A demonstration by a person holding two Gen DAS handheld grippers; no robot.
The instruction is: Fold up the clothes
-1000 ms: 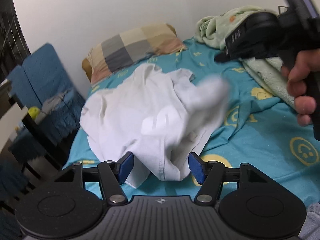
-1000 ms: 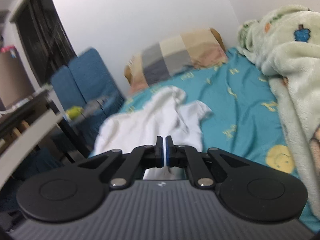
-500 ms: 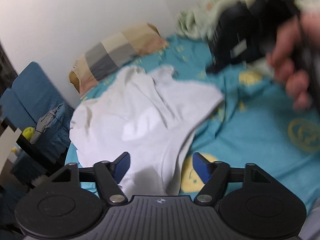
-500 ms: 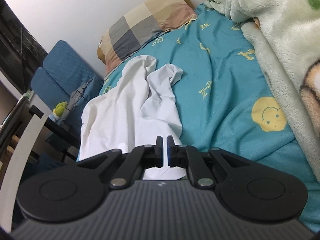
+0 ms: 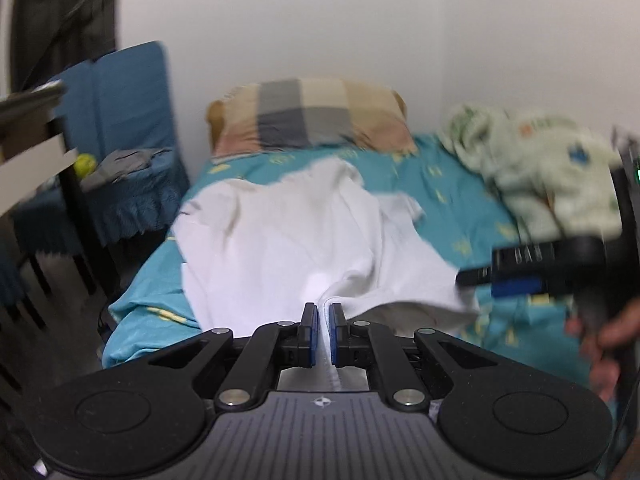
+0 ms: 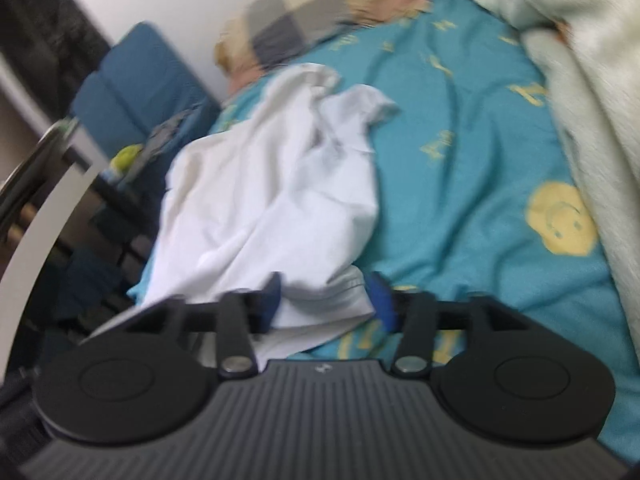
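My left tool [image 5: 324,330] has just closed, and its blue pads now pinch a hemmed edge of the white garment [image 5: 304,240]; a strip of the white cloth runs back between the pads toward the tool's body. From that pinch the garment spreads away ahead of the tool, rumpled across the teal bed sheet [image 5: 460,208], with its far end close to the checked pillow [image 5: 308,116] at the wall.

My right tool [image 6: 326,300] has just been opening, and its jaws now stand spread. A bunched hem of the same garment lies between the two blue pads; the left pad sits against the cloth, while the right pad looks just beside it, though blur keeps me from being sure of contact. Ahead of this tool the garment runs up and to the left, one sleeve flopped out to the right on the sheet.

In the left wrist view the right tool [image 5: 516,280] shows to the right of my left one, low over the garment's right edge, with the hand [image 5: 604,340] gripping its handle. A pale green blanket [image 6: 592,60] is heaped to the right of both tools, and a blue chair [image 5: 120,128] stands off to the left beside the bed.
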